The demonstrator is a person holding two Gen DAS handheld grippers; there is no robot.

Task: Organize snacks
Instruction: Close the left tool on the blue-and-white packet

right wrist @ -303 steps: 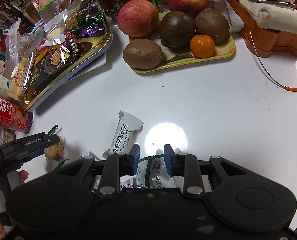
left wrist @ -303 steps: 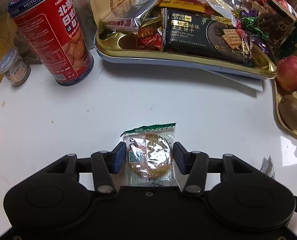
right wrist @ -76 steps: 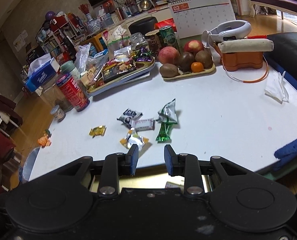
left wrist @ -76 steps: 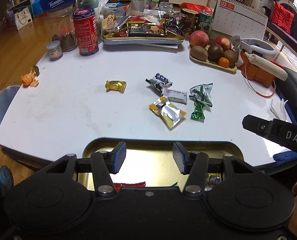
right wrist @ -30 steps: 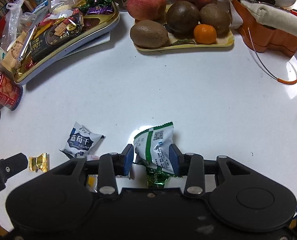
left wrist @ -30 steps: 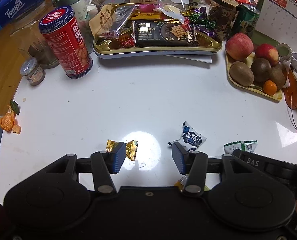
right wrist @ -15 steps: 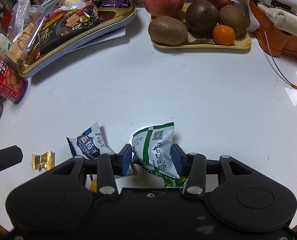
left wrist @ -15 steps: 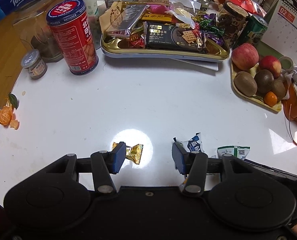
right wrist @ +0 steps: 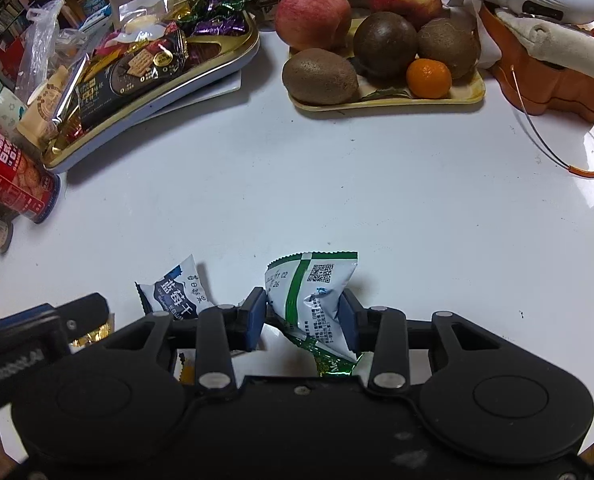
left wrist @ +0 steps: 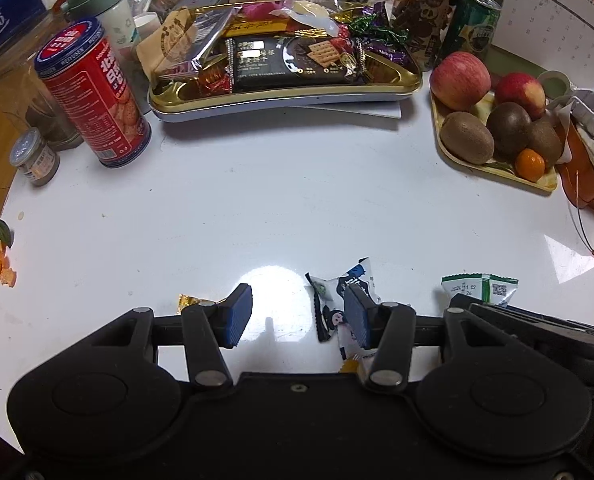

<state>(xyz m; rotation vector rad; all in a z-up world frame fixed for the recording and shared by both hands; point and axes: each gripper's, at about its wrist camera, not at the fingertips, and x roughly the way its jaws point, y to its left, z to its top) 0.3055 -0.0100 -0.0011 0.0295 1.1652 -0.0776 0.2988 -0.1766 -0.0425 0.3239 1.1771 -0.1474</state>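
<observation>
White table [right wrist: 337,184] bears a crinkled green-and-white snack packet [right wrist: 313,296].

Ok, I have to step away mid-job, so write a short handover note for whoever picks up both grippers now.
Right gripper: jaws have just been closing around the green-white packet, which sits between the pads; grip not certain.
Left gripper: open, empty, hovering over the table, with the gold candy at its left finger and the blue packet at its right.
Done: nothing from this cluster moved yet.
Left: lift the green-white packet, then collect the blue packet and gold candy.
</observation>
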